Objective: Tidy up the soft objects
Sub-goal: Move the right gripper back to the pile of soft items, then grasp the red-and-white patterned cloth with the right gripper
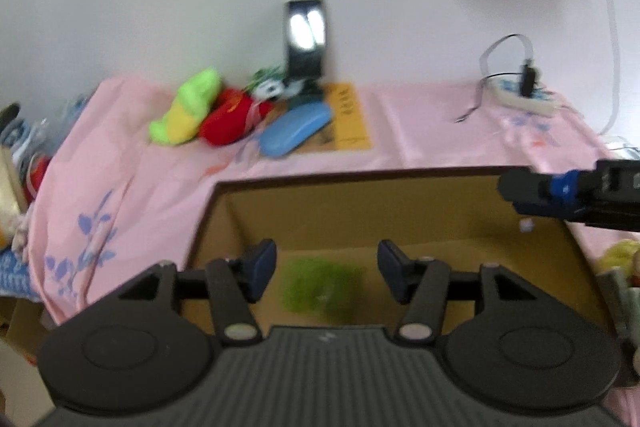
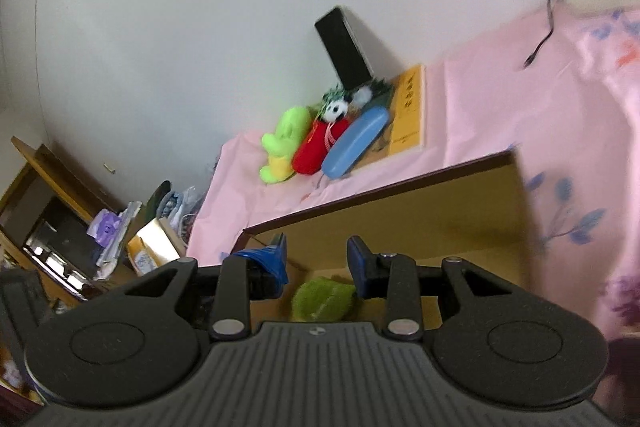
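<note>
Green soft toy (image 1: 322, 287) lying inside the cardboard box (image 1: 360, 175) — one piece stowed. Left gripper (image 1: 327, 269) and right gripper (image 2: 318, 261) above it, jaws open, empty. Next, likely: reach for plush pile (image 2: 298, 143) on desk.

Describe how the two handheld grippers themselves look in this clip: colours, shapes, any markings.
Both match: the left gripper and right gripper have black bodies with a ribbed grey-black centre plate, two round black discs at the sides, silver pivot pins on black linkage arms, and dark blue finger pads. A small white mark sits on each plate. No cables or sleeves show.
</note>
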Action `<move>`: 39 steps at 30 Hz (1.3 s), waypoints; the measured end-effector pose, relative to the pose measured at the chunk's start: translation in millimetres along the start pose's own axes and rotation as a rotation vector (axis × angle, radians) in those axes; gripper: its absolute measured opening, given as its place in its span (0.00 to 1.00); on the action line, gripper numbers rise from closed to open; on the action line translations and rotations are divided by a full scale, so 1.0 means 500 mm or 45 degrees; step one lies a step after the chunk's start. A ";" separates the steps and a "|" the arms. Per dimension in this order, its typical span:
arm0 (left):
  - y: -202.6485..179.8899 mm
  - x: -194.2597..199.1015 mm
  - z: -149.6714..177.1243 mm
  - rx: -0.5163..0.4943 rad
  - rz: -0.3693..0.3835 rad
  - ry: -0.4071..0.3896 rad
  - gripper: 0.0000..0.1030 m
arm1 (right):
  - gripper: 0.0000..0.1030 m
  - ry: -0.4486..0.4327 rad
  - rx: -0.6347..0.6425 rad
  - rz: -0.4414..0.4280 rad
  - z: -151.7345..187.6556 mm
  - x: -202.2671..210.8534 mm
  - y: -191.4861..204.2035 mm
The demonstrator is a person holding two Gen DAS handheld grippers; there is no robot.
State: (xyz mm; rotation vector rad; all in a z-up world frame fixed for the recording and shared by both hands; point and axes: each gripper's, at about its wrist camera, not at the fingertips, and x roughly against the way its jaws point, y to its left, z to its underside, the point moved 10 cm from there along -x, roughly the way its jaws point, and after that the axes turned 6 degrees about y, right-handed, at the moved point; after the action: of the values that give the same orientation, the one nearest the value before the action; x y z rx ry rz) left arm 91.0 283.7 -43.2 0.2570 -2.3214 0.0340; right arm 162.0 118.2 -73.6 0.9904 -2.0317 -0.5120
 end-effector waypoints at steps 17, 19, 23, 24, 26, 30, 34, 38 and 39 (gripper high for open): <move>-0.439 0.099 0.051 -0.272 0.487 0.021 0.62 | 0.17 -0.082 -0.055 0.294 0.062 0.338 -0.210; -0.484 0.104 0.069 -0.304 0.538 0.044 0.62 | 0.17 -0.078 -0.090 0.313 0.075 0.371 -0.238; -0.567 0.114 0.107 -0.383 0.600 0.079 0.63 | 0.17 -0.058 -0.126 0.337 0.097 0.422 -0.280; -0.586 0.114 0.116 -0.401 0.614 0.090 0.63 | 0.17 -0.058 -0.125 0.346 0.101 0.434 -0.289; -0.620 0.117 0.136 -0.436 0.645 0.114 0.63 | 0.17 -0.053 -0.131 0.349 0.106 0.452 -0.305; -0.671 0.104 0.176 -0.472 0.673 0.181 0.63 | 0.17 -0.005 -0.169 0.304 0.124 0.469 -0.327; -0.686 0.074 0.203 -0.455 0.645 0.246 0.63 | 0.17 0.067 -0.163 0.278 0.151 0.460 -0.332; -0.689 0.056 0.220 -0.420 0.629 0.281 0.59 | 0.17 0.145 -0.128 0.264 0.174 0.436 -0.328; -0.691 0.052 0.224 -0.412 0.632 0.291 0.52 | 0.17 0.162 -0.122 0.265 0.178 0.430 -0.328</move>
State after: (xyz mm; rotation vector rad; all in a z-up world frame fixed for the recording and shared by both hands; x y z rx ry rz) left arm 61.2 -70.5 -121.1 -0.4635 -2.0693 -0.0624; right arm 87.0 -151.4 -127.4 0.7259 -1.9500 -0.4195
